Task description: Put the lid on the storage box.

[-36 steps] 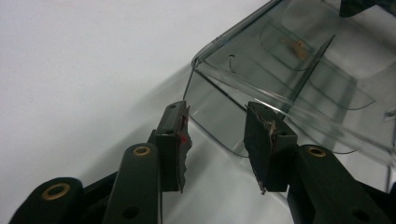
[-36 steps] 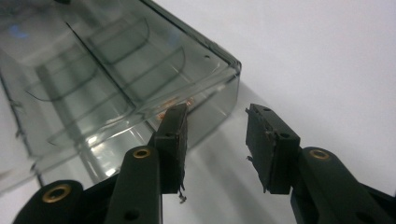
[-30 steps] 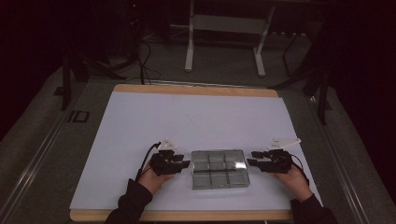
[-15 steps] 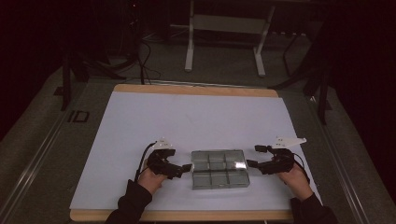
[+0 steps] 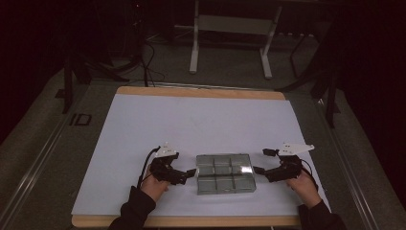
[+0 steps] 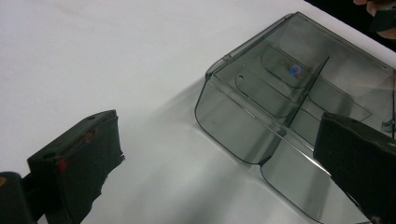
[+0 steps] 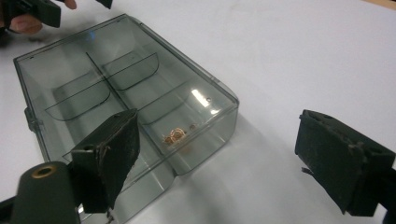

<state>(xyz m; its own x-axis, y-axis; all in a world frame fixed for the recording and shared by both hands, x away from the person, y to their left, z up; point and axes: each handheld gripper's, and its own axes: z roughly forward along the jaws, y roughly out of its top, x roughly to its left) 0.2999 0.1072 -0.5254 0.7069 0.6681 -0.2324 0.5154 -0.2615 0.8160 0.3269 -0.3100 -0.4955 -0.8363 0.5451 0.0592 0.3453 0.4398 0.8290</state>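
Between the two grippers, on the white table cover [image 5: 143, 124], lies a smoky clear compartment box [image 5: 225, 173], lid shut, with dividers splitting it into six cells. The left gripper [image 5: 189, 173] sits just off the box's left end, and its jaws have just been opening; they now stand spread wide. In the left gripper view one black pad [image 6: 79, 163] rests over bare cover, while the other overlaps the near rim of the box [image 6: 261, 112] in the picture; whether it touches the plastic cannot be told. Nothing is clamped. The right gripper [image 5: 261, 163] sits just off the box's right end, its jaws likewise having just been opening and now released. In the right gripper view one pad [image 7: 112, 154] stands in front of the box's [image 7: 135, 93] near corner and the other is well clear over the cover, so the box is not gripped.

Beyond the right gripper's pad, a few small coppery bits [image 7: 175, 135] lie in the nearest cell; what they are is too small to tell. A bluish spot [image 6: 294, 70] shows through the lid in the left gripper view, blurred. Both pads near the frame edges are cut off. Each hand [image 5: 153, 184] holding a gripper is partly hidden by it in the high view, and the room past the table is too dark to make out.
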